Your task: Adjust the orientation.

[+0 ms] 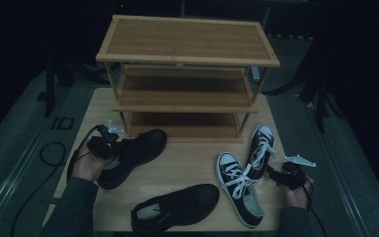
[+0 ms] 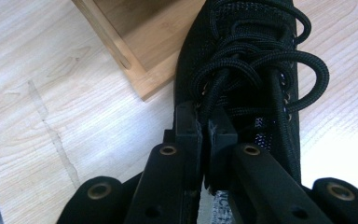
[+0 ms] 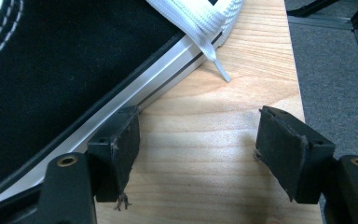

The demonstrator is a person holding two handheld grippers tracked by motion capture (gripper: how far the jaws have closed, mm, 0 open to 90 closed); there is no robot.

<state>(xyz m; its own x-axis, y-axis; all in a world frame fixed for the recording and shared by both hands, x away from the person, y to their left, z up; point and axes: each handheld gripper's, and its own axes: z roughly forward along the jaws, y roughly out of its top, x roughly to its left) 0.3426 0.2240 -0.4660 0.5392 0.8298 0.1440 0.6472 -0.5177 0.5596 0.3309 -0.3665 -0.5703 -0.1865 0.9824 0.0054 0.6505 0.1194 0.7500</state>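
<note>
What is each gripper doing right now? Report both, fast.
Left gripper: shut on the black shoe, pinching its collar edge by the laces.
Right gripper: open, holding nothing, beside the black-and-white sneaker.

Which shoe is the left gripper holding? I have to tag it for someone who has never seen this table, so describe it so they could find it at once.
Start at the wooden shoe rack at the back of the table. Just in front of its left legs lies an all-black lace-up shoe, with the left gripper shut on its heel end. Unlike the other black shoe at the near edge, it nearly touches the rack, and it lacks the white laces of the two sneakers.
</note>
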